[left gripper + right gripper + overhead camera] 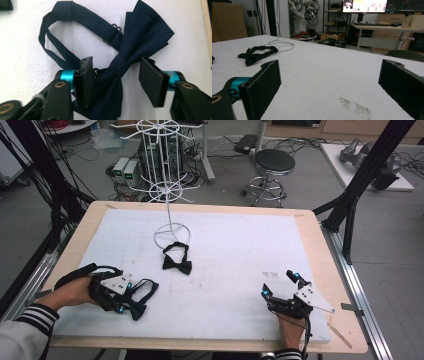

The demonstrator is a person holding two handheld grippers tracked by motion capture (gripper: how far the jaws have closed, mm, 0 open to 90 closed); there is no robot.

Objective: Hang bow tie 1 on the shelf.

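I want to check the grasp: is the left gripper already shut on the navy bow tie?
No, open: the left gripper straddles the navy bow tie, pads clear of its knot.

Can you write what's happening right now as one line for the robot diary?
left gripper: open, straddling navy bow tie knot | right gripper: open, idle on white mat | black bow tie: near wire stand

Our wooden table under a white foam sheet

On the sheet we see a white wire stand rising from its ring base at twelve o'clock, a black bow tie just in front of it, and a navy bow tie at eight o'clock.
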